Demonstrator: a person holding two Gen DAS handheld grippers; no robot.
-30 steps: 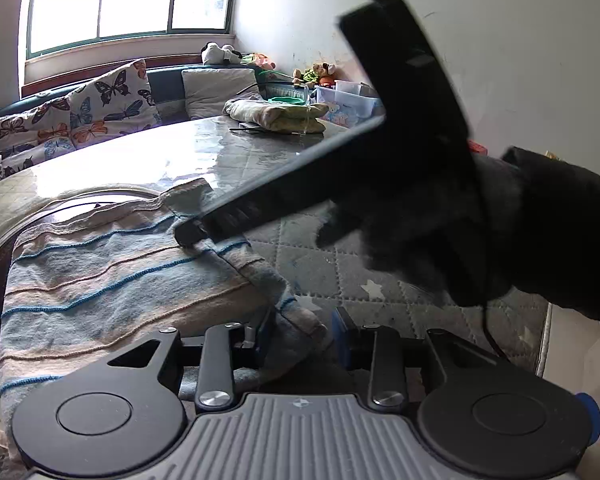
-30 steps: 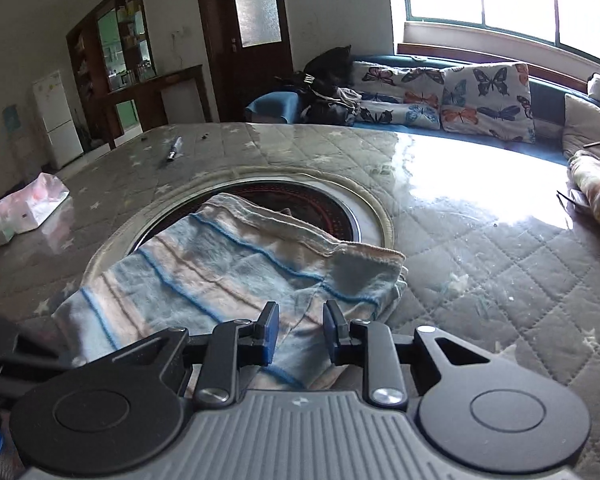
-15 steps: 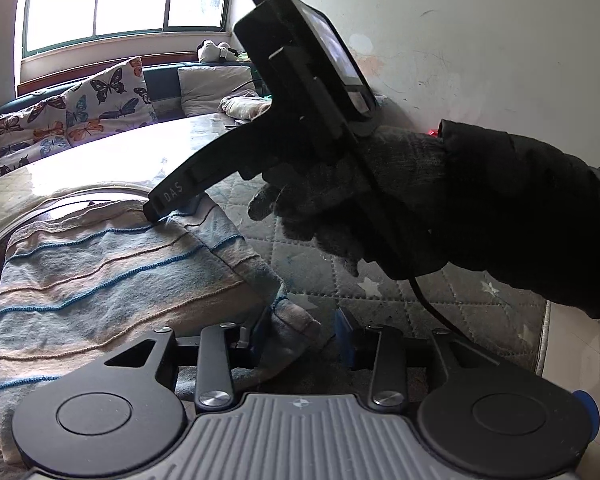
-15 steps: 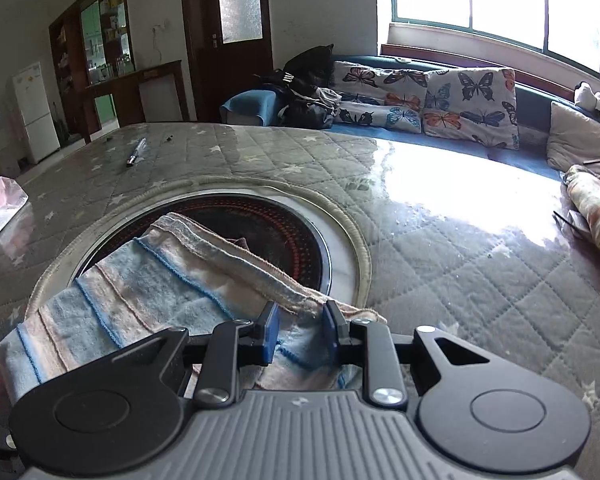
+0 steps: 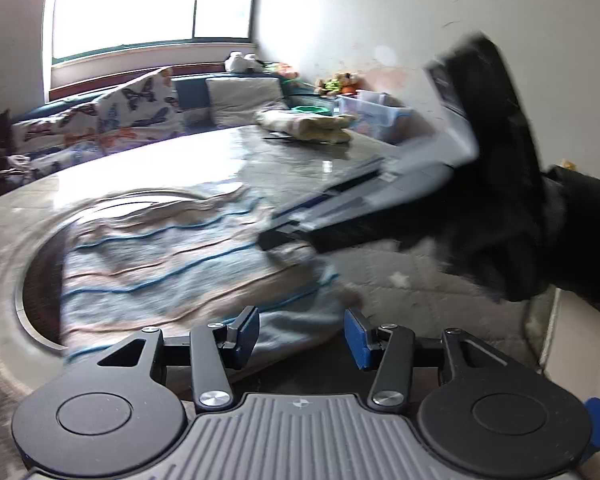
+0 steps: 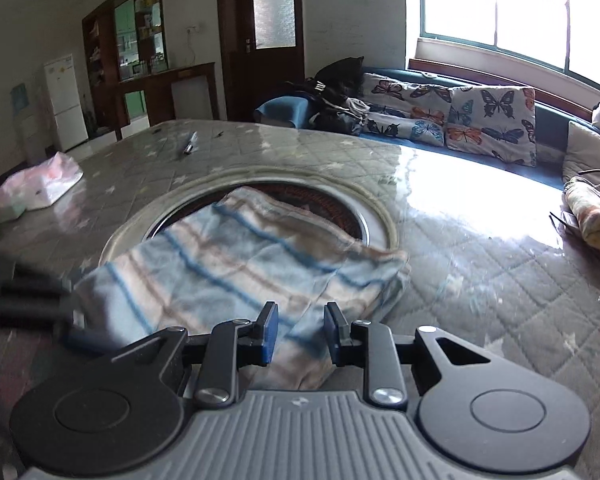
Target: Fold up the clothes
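On the quilted, star-patterned table [image 6: 480, 292], the largest thing in view, a round metal-rimmed recess [image 6: 376, 216] is sitting in the middle, and the striped cloth [image 6: 236, 276] is lying partly over that recess and partly on the quilted surface toward the cameras. The cloth, pale blue with tan and dark blue stripes, is showing a folded edge along its far side and a rumpled corner at its right end.

The left gripper [image 5: 302, 334] is hovering at the cloth's near edge with its blue-padded jaws standing wide apart, the fabric lying between and beyond them without being pinched. The right gripper [image 6: 298, 334] is standing with a narrower gap, jaws apart, a stretch of the cloth's near edge lying between the pads; the pads are not pressing on it. In the left wrist view a gloved hand [image 5: 500, 216] is carrying the right gripper, blurred, its tips reaching the cloth's far right part.

Smaller things are resting further off: a bundle of folded fabric [image 5: 306, 124], a plastic bag [image 6: 36, 186], a pen [image 6: 189, 146].
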